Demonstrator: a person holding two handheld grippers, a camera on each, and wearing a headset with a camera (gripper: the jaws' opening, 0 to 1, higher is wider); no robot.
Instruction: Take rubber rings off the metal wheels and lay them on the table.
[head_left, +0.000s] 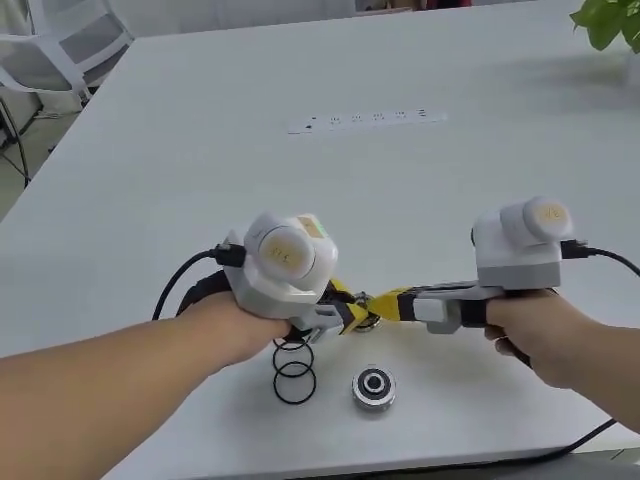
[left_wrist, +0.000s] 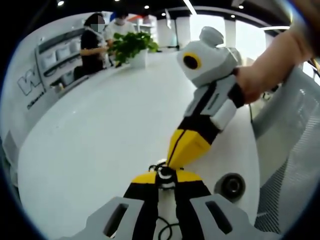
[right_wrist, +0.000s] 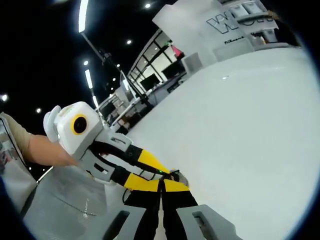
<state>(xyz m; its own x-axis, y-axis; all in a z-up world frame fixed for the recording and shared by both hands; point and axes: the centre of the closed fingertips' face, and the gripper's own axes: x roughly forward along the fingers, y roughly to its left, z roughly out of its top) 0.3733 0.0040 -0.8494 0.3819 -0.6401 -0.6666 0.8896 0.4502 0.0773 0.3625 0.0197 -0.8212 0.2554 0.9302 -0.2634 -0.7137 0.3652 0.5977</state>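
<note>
Wheel (left_wrist: 163, 172) largely covered by left claw (left_wrist: 165, 177) and right claw (left_wrist: 170, 161); rings (head_left: 293, 364) partly under left hand (head_left: 238, 325); plant (head_left: 610, 22) cropped.

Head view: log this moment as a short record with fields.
left gripper: jaws shut on a wheel
right gripper: jaws shut, tips meeting the left gripper's at that wheel; whether they pinch a ring cannot be told
rings: two, lying close together on the table, just nearer the person than the left gripper
second wheel: flat on the table, right of the rings and apart from them, with no gripper on it
</note>
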